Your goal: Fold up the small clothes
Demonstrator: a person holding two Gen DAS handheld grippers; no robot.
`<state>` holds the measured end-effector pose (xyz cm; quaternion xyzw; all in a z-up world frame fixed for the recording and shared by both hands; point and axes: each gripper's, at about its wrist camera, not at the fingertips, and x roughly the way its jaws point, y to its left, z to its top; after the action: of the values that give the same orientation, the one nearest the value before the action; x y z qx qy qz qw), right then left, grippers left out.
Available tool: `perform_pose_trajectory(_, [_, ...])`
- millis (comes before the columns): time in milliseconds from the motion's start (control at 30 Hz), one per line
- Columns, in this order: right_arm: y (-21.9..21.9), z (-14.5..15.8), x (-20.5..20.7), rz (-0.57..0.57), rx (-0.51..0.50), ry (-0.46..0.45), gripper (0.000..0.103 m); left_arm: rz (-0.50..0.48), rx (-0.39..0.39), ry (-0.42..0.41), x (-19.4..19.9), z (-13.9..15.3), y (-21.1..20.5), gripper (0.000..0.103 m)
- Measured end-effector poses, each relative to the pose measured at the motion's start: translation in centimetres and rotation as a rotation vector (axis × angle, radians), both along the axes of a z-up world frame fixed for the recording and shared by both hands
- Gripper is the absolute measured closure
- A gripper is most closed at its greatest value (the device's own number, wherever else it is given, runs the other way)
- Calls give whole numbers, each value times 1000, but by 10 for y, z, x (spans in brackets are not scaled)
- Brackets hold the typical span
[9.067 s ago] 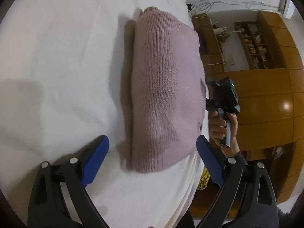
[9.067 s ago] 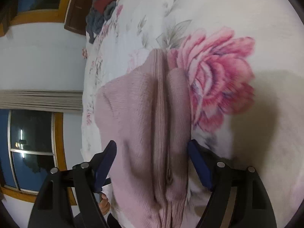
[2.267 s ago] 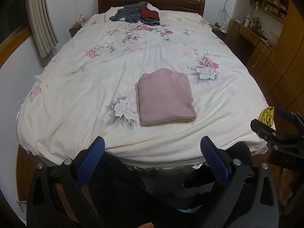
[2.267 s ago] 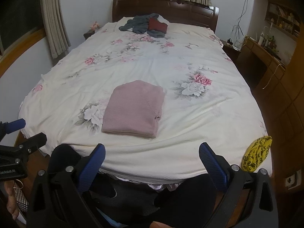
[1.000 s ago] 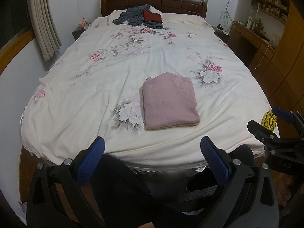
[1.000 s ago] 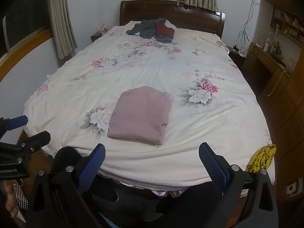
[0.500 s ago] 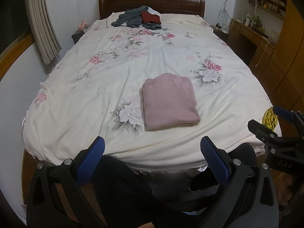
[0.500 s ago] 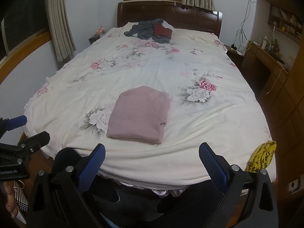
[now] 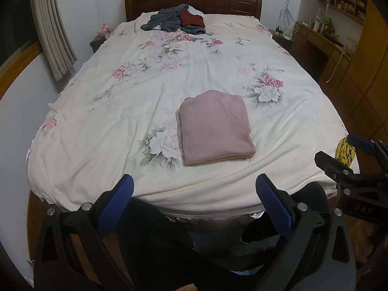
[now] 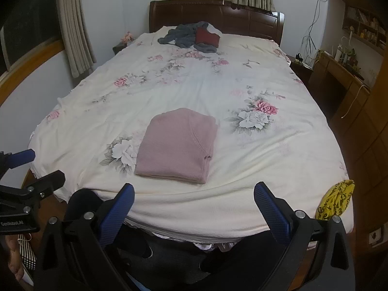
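Observation:
A pink knit sweater (image 9: 214, 127) (image 10: 178, 145) lies folded into a neat rectangle on the near half of the floral bedsheet (image 9: 116, 111) (image 10: 266, 160). My left gripper (image 9: 194, 191) is open and empty, held back off the foot of the bed. My right gripper (image 10: 194, 194) is also open and empty, equally far from the sweater. Each gripper shows at the edge of the other's view: the right gripper (image 9: 339, 155) at the right, the left gripper (image 10: 31, 167) at the left.
A heap of grey and dark red clothes (image 9: 177, 20) (image 10: 194, 36) lies by the wooden headboard (image 10: 218, 14). A yellow patterned cloth (image 10: 335, 200) sits at the bed's near right corner. A wooden desk and cabinets (image 10: 351, 92) line the right wall; curtains (image 9: 52, 29) hang left.
Since nine seconds ago both grippers pulled away from the sweater to the foot of the bed. Over the last second the views only drifted slightly; the sweater stayed put.

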<state>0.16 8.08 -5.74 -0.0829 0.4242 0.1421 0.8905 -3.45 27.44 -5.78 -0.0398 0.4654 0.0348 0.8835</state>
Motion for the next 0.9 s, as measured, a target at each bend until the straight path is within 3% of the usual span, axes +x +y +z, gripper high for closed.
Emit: perform_pose_trajectory(900, [2,2,-5,-7,-3,-11,4,-1,4,-7,-3,-1,-4,3])
